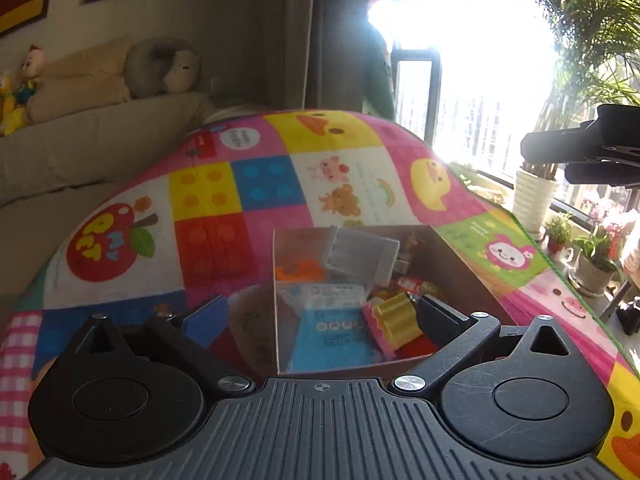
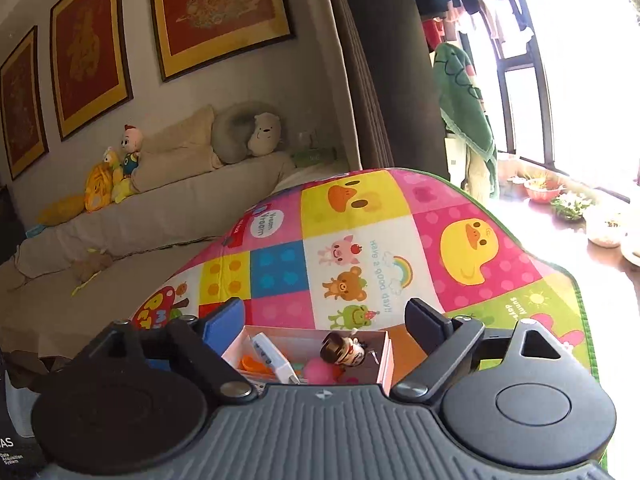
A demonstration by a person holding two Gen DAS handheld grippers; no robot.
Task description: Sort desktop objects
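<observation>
Both tools hang above a cardboard box (image 1: 460, 256) on a patchwork play mat (image 1: 256, 184), jaws spread and empty: the left gripper (image 1: 316, 312) and right gripper (image 2: 324, 320) have let go. Sorting appears nearly done. The box holds a ribbed gold cup (image 1: 396, 316), a clear plastic case (image 1: 360, 256), and a glossy figurine (image 2: 344, 350). Next calls for finding any item outside the box; none shows.

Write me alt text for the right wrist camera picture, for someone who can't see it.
The open right gripper hangs empty above a small box on a colourful cartoon play mat; inside the box lie a small figurine, a white plastic item and pink and orange pieces. Behind stand a beige sofa with plush toys, framed pictures and a bright window.
</observation>
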